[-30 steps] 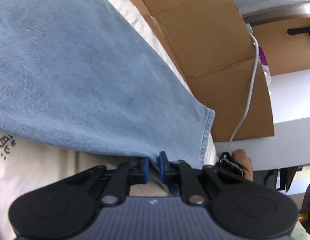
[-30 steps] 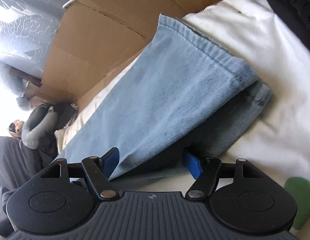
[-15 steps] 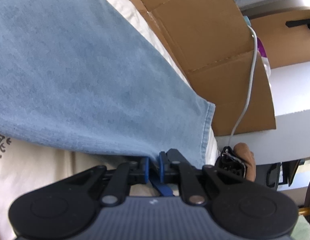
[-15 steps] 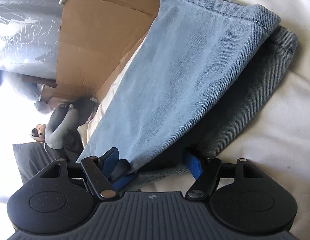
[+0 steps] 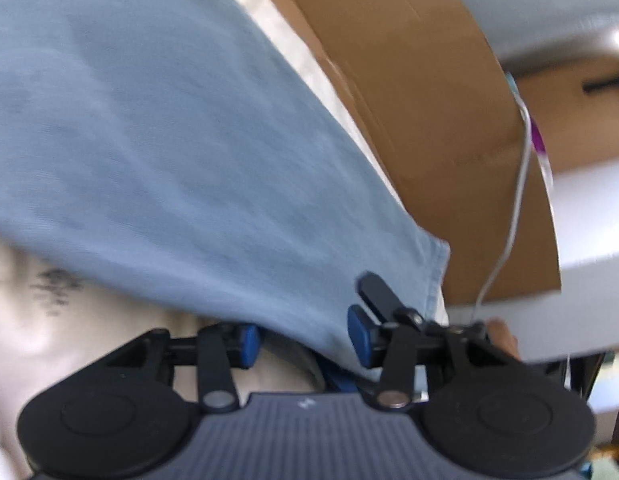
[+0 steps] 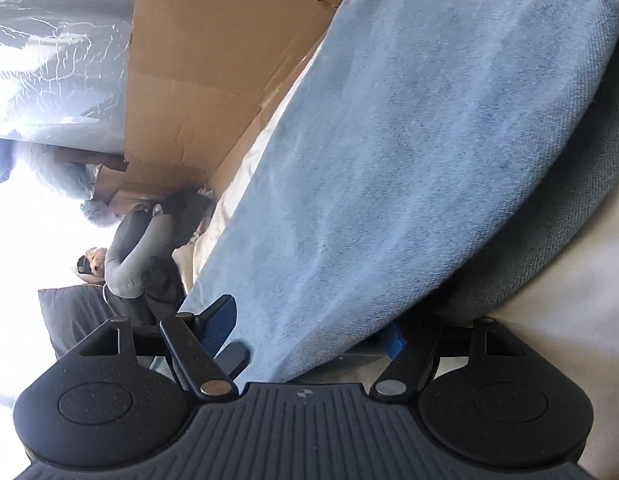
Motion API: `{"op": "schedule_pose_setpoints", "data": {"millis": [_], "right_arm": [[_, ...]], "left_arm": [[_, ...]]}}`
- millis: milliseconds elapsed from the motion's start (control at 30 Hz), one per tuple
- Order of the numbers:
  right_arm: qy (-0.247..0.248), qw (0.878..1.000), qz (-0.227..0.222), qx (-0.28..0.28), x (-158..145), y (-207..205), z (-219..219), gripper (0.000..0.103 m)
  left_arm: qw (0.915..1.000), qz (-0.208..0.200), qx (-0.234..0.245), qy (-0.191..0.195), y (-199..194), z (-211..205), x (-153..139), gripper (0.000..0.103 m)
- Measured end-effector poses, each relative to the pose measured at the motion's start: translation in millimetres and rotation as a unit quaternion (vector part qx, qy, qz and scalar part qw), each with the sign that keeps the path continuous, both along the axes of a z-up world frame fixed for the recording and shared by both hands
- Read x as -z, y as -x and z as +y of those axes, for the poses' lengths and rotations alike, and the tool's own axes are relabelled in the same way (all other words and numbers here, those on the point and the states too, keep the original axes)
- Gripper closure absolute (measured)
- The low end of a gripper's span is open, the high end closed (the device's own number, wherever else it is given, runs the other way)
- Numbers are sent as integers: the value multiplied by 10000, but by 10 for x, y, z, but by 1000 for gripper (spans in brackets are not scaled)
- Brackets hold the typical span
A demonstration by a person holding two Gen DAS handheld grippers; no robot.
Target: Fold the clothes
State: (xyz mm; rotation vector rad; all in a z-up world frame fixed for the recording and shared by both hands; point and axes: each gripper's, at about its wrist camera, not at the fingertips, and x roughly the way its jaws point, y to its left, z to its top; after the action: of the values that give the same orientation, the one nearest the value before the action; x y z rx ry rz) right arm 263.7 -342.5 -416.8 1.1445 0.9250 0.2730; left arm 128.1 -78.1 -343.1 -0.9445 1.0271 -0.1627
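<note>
Cream bedsheet (image 5: 81, 344) carries the folded jeans (image 5: 169, 140); my left tongs (image 5: 303, 338), clenched before, are opening around the denim, my right tongs (image 6: 309, 334) stay released: fold placed.

Brown cardboard (image 5: 421, 92) stands along the far side w/ a white cable (image 5: 517, 184) draped over it. Left bkgd blown out by bright light (image 6: 21, 248) — grey plastic sheeting (image 6: 53, 52) above.

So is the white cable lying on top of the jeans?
No, the white cable hangs in front of the cardboard, off to the side of the jeans.
</note>
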Motion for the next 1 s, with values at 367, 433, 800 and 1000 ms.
{"op": "schedule_pose_setpoints", "data": {"millis": [367,433,800,1000], "right_arm": [[63,9999,-131,8,-33,2,173,24],[95,9998,-169,-38,-51,-11,224,24],[474,9981,-352,-182,-132,-154,512,24],[457,9967,-110,-667,-92,-25,618,25]], "left_arm": [[9945,162,-1024,126,401,764,0,55],[9937,127,-1096,203,448,832,4,56],[9927,-190,-1073,509,403,1000,-135,95],[9931,-183,-1048,498,355,1003,-167,95]]}}
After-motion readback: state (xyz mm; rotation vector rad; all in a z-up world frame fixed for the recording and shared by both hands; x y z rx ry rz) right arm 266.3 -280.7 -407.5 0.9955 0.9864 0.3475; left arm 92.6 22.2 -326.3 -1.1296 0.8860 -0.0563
